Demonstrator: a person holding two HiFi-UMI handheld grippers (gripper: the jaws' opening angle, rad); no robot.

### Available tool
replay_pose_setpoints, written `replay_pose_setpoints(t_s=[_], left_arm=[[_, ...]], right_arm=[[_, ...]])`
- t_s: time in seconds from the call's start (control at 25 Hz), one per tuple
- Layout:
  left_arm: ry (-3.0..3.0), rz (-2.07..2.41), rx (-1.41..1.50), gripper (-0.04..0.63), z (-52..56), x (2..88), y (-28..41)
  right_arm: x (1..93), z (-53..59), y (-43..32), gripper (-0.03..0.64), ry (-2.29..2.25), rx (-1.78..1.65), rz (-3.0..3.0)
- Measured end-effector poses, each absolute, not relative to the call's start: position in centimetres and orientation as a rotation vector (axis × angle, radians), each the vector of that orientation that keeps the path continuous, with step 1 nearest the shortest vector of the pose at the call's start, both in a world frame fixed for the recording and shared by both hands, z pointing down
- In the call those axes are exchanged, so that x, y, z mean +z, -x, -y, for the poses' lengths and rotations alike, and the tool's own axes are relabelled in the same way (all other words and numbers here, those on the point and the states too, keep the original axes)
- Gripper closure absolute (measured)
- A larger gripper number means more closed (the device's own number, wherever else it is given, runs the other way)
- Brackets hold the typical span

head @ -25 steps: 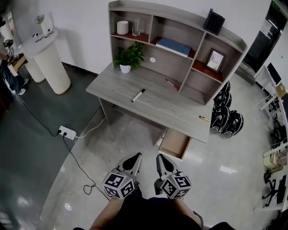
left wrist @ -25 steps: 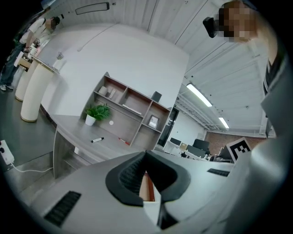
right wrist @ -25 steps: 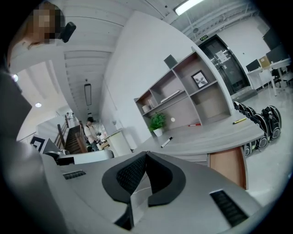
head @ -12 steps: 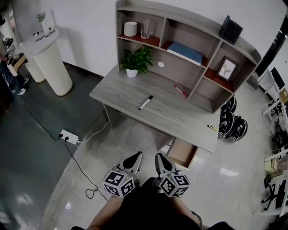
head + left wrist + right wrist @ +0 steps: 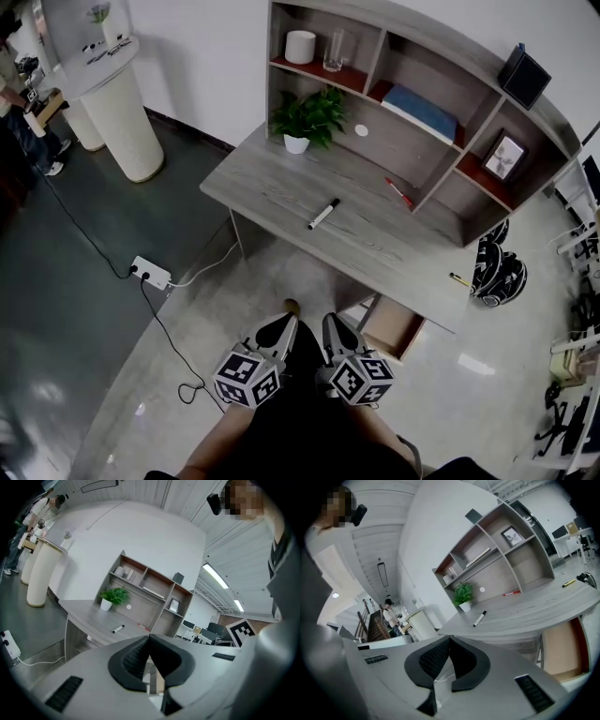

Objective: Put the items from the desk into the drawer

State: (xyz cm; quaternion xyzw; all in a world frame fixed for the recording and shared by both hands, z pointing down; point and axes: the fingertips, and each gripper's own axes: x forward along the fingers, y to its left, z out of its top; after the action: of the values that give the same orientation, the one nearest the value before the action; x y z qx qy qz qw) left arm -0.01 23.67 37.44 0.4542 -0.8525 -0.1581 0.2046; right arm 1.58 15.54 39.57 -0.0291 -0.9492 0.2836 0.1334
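At the bottom of the head view, the left gripper (image 5: pixel 285 323) and right gripper (image 5: pixel 331 322) are side by side, each with its jaws closed together on nothing. On the grey desk (image 5: pixel 272 178), a black-and-white marker (image 5: pixel 323 214) lies at 12 o'clock from them. A red pen (image 5: pixel 399 193) lies at 1 o'clock and a yellow pen (image 5: pixel 458 279) at 2 o'clock by the desk's edge. The drawer (image 5: pixel 394 326) stands pulled out at 3 o'clock.

An office: a grey worktop (image 5: pixel 281 178) with shelves (image 5: pixel 441 37) holding a book (image 5: pixel 422 105) and picture frame (image 5: pixel 504 157), a potted plant (image 5: pixel 307 117), a power strip (image 5: pixel 150 273) on the polished floor (image 5: pixel 112 375), monitors (image 5: pixel 189 624) in the background, strip lights (image 5: pixel 215 575) overhead.
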Motion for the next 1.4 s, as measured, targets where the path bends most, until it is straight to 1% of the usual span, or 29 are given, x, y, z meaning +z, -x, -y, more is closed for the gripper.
replay_pose_setpoints(t_s=[0.2, 0.56, 0.8, 1.16, 1.4], left_arm=[[-1.22, 2.394, -0.436, 0.592, -23.7, 38.2, 4.5], [-1.129, 2.427, -0.458, 0.592, -23.2, 38.2, 16.2], [-1.118, 2.403, -0.465, 0.592, -21.2, 38.9, 23.1], [-1.186, 2.333, -0.433, 0.592, -18.0, 39.5, 28.9], [-1.283, 2.221, -0.383, 0.592, -16.0, 40.7, 30.4]], right_arm=[[40.3, -15.3, 3.6, 0.597, 0.118, 0.836, 2.733], [40.2, -13.5, 15.3, 0.597, 0.14, 0.823, 2.711], [40.2, -11.1, 21.5, 0.597, 0.11, 0.822, 2.718], [42.0, -8.1, 26.9, 0.597, -0.008, 0.843, 2.675], [43.6, -6.0, 27.3, 0.597, -0.234, 0.866, 2.622]])
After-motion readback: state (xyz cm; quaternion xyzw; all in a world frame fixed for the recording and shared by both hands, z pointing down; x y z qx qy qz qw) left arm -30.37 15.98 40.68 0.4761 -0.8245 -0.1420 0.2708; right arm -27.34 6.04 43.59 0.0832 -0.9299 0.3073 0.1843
